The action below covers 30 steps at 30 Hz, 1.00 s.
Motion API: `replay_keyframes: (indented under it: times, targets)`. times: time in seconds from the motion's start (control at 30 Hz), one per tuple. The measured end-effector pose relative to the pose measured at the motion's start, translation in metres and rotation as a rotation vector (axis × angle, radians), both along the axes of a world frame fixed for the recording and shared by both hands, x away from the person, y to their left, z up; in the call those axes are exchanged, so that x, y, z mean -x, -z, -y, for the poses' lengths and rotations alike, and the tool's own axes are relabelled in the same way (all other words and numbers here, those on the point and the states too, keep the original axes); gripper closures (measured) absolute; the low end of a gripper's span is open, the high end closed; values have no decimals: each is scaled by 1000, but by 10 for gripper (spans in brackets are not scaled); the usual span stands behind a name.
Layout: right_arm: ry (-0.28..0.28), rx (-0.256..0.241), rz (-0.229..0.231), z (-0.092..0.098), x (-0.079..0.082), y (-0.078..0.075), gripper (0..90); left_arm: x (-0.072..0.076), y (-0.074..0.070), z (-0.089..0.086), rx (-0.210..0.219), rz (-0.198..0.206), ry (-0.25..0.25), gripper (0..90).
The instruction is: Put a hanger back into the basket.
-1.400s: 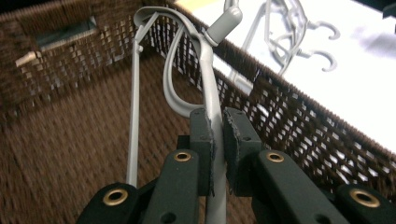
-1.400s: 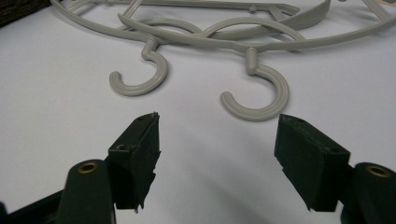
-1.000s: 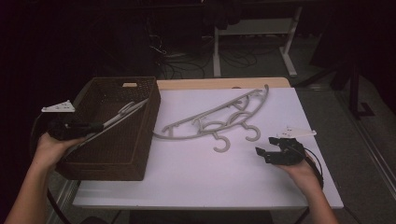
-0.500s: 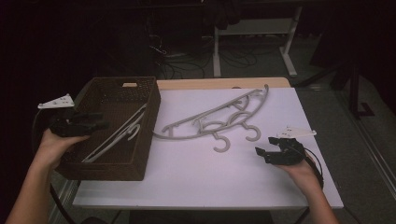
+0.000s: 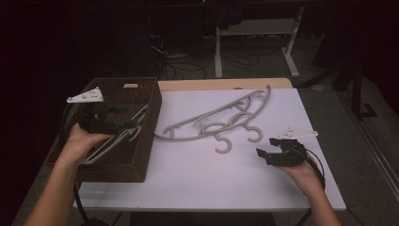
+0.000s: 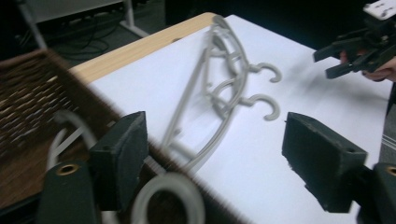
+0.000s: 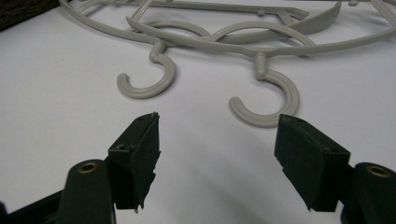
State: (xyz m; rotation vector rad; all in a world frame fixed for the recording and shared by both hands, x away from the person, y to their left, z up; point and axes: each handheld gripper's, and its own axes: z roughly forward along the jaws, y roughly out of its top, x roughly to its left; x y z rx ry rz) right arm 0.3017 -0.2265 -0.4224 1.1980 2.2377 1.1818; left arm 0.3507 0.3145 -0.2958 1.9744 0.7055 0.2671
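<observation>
- Nearest the person, the right gripper [image 5: 272, 149] rests low over the white table [image 5: 197, 179] at the near right, where it also sat a second ago. Its jaws stand wide apart and hold nothing, and they point at the two hooks [image 7: 266, 100] of the grey hangers [image 5: 221, 120] just beyond them.
- Those two hangers lie overlapped in the middle of the table, running from beside the basket toward the far right corner, untouched.
- At the left, the left gripper [image 5: 123, 123] is over the brown woven basket [image 5: 146, 141]. A second ago it held a pale hanger [image 5: 117, 139] out above the basket. That hanger now lies slanted inside, so one of three looks put away.
- Its jaws are spread wide with nothing between them. The left gripper view is blurred, so I cannot tell whether a pad [image 6: 122, 158] brushes the hanger's ring.
</observation>
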Motion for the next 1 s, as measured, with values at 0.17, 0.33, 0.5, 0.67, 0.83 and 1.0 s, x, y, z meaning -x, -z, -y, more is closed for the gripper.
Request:
replay_keyframes:
  times: [0.17, 0.33, 0.5, 0.67, 0.83, 1.0]
  targets:
    - [-14, -5, -4, -1, -1, 0, 288, -1, -2, 43, 10, 5, 71, 173]
    - [-22, -6, -17, -2, -1, 2, 236, -2, -2, 69, 18, 7, 105, 146]
    - [-41, -28, -28, -4, 0, 3, 126, -5, 2, 104, 11, 7, 145, 135]
    - [-42, -35, -17, -4, 1, 5, 66, -9, 7, 126, 4, 5, 175, 129]
    - [-54, -19, -26, -7, 4, 10, 47, -20, 23, 159, -16, -11, 214, 82]
    - [-57, -19, -24, -7, 4, 10, 51, -28, 35, 179, -38, -15, 225, 40]
